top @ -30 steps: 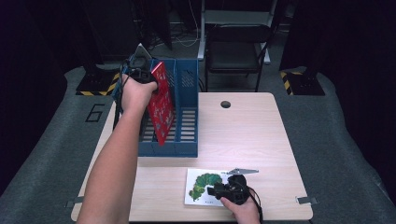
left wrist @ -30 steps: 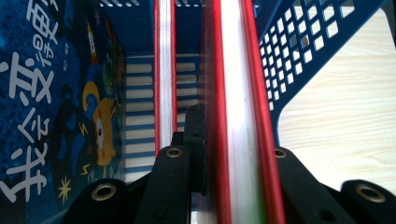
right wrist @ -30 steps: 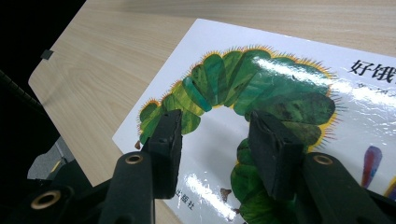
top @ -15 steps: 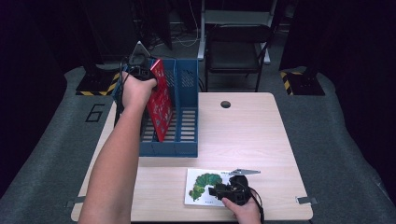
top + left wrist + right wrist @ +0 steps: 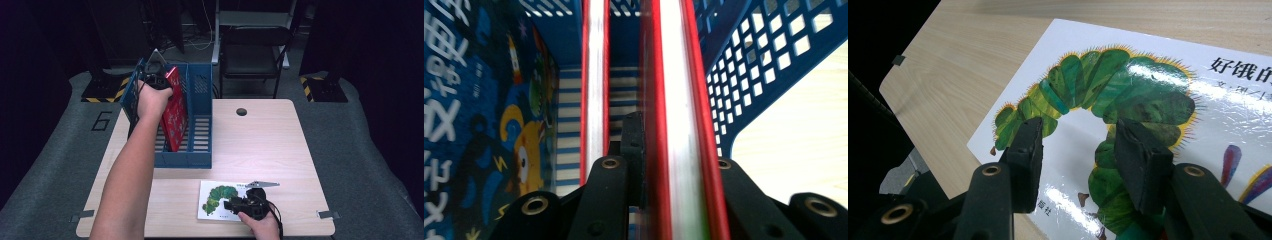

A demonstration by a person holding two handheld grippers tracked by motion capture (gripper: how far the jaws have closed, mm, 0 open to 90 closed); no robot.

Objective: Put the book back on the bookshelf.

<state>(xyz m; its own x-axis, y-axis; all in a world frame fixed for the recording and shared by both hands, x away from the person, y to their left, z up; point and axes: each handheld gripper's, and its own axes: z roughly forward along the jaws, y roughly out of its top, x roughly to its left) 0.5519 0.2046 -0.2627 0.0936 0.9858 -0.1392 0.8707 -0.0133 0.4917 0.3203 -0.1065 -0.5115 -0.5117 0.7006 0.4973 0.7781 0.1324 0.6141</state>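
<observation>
The red book [image 5: 175, 117] has a glossy patterned cover and stands upright in the blue rack [image 5: 200, 125], upper left of frame, clamped by the left tongs [image 5: 651, 150]. Rack walls flank it closely. The right tongs [image 5: 1080, 145] gape above the white book [image 5: 215, 200], lower centre; bare tabletop [image 5: 270, 145] lies right.

chair [image 5: 255, 47] beyond table's far edge | blue-covered book [image 5: 479, 125] standing in rack (left compartment) | floor mat, grey [image 5: 370, 165]

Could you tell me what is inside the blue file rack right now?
The blue file rack holds a red book, clamped upright by the left gripper, and a dark blue picture book beside it. The forearm covers the rack's left compartment from above.
</observation>
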